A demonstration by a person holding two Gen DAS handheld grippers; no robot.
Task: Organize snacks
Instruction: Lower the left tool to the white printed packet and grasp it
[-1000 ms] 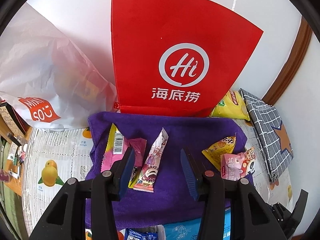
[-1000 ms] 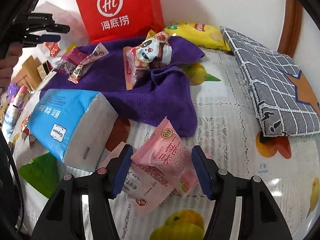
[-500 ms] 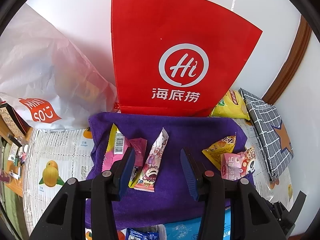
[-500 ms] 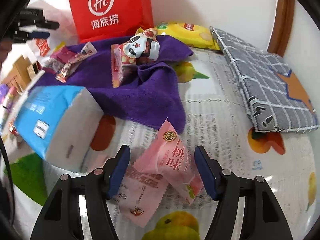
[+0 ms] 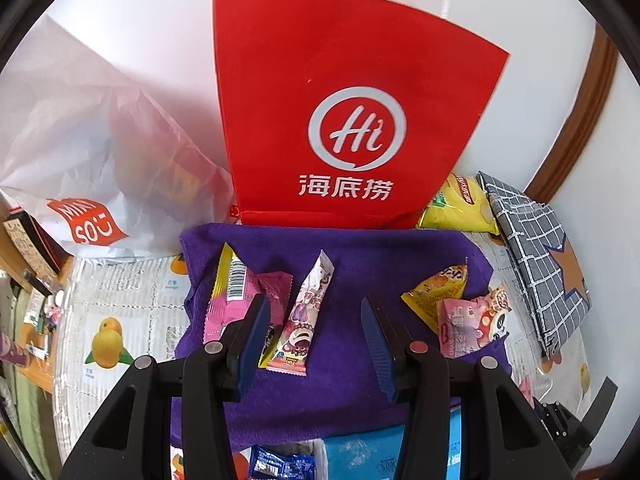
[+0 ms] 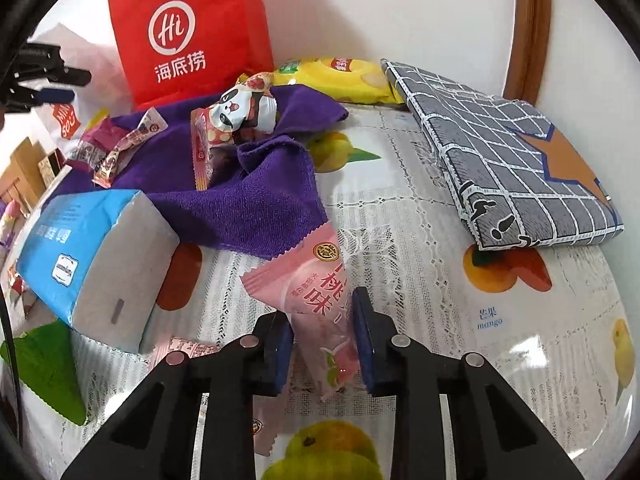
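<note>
From my remote seat the biggest thing I see is the table [image 6: 460, 280], under its lace-and-fruit cover, then the red paper bag [image 5: 352, 108] upright against the wall with the purple towel [image 5: 344, 276] spread at its foot. A grey checked pouch [image 6: 500, 152] lies to the right, well apart from the towel, and a blue tissue pack [image 6: 80, 248] sits at the towel's near-left edge. On the towel I count several snacks: a panda-print packet [image 6: 240, 112] near its bunched corner, a yellow packet [image 5: 440, 292] touching it, a slim purple-and-white stick [image 5: 304, 320] and a pink-and-yellow wrapper [image 5: 232, 292] at the left. My left gripper [image 5: 316, 340] hangs over the towel with its jaws partly apart and nothing between them (the stick lies under the gap, not pinched). My right gripper [image 6: 320, 344] is closing, and both pads already press on the pink peach-flavour packet [image 6: 316, 296], which lies on the cover just off the towel's near corner.
</note>
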